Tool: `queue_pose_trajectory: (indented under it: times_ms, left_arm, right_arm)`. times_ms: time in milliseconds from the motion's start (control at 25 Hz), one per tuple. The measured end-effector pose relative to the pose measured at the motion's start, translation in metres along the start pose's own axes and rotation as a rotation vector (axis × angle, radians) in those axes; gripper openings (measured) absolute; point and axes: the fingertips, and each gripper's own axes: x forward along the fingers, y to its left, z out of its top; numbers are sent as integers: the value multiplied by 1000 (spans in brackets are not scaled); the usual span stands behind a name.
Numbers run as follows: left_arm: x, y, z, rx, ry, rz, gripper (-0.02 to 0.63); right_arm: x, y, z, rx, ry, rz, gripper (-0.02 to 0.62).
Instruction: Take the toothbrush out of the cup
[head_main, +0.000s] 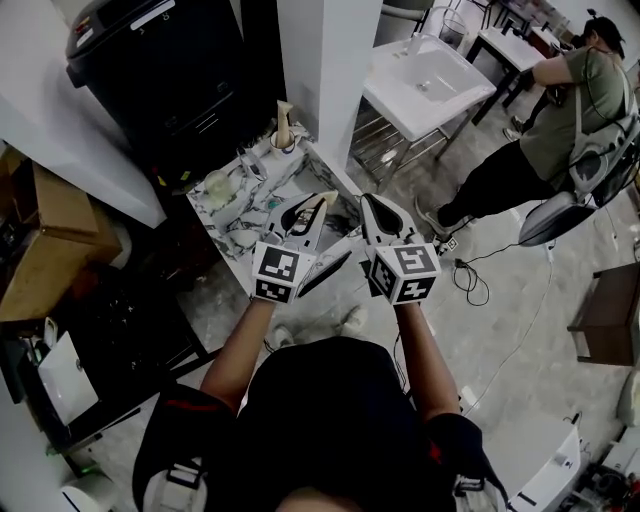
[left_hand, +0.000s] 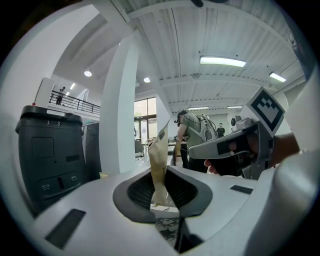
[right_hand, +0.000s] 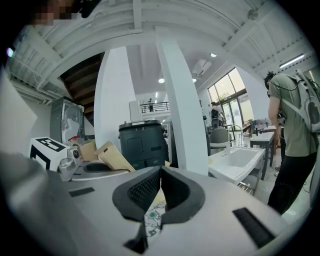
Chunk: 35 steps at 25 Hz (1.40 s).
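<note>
The left gripper (head_main: 318, 212) is clamped on a tan paper packet (left_hand: 160, 160). The right gripper (head_main: 368, 206) is closed on nothing. Far on the desk (head_main: 262, 190), a cup (head_main: 285, 143) holds another tan packet (head_main: 283, 115).

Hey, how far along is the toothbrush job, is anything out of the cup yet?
Done: nothing clearly. The cup on the marbled table has a tan item standing in it. In hand: the left gripper is clamped on a tan paper packet, contents unreadable; the right gripper is shut, empty. Left: likely reach the cup and lift that item out.
</note>
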Motion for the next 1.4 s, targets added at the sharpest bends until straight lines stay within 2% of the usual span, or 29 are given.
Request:
queue_pose_trajectory:
  times_ms: [200,640,1000,1400]
  left_arm:
    - [25,-13,-1,6,27,30,63]
    - [65,-20,-1,-5,77,150,63]
    - [67,-12,-3,-20,101,254,63]
    - [72,0,3,-26,87,266,63]
  right_arm:
    - [5,-27,-1,13,6,47,35]
    - [24,-75,-3,26,33,168,35]
    - [37,-86,-7,44,42,254,34]
    - [52,-78,-5,30,52,283,35]
